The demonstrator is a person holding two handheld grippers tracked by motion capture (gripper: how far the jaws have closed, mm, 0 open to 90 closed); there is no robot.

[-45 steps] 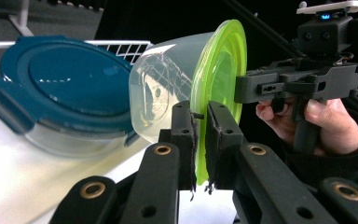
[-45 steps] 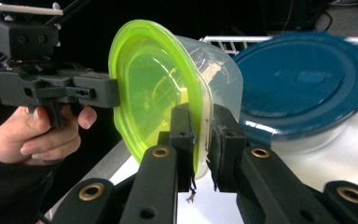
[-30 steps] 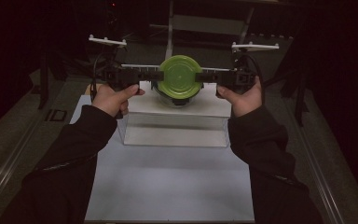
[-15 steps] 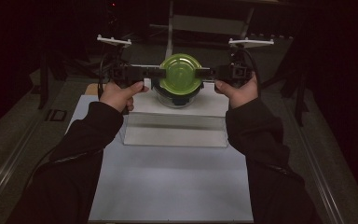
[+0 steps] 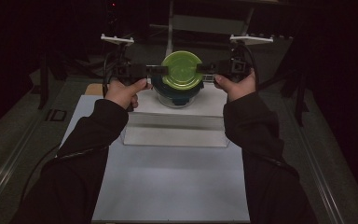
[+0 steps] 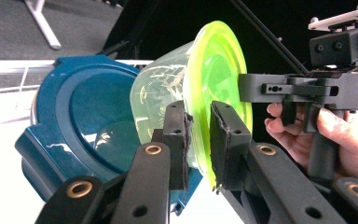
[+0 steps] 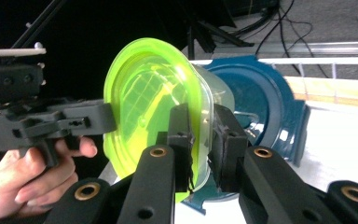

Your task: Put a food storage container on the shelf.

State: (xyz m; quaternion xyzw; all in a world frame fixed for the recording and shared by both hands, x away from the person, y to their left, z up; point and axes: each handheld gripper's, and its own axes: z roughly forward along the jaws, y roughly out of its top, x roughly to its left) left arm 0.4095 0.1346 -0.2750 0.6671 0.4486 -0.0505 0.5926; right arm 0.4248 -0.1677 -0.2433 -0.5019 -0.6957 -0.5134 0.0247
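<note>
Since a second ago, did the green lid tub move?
Yes. Against the clear box, the green-lidded tub has gone a little lower, closer over the blue bowl, with the left gripper and right gripper at its rim.

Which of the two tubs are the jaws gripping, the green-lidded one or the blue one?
The clear tub with the bright green lid. Both grippers, left and right, pinch its rim; the dark blue tub sits beneath it, ungripped.

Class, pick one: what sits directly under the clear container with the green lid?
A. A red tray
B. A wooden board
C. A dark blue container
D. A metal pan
C: the clear container with its green lid nests in a dark blue container, as both claw views show.
</note>
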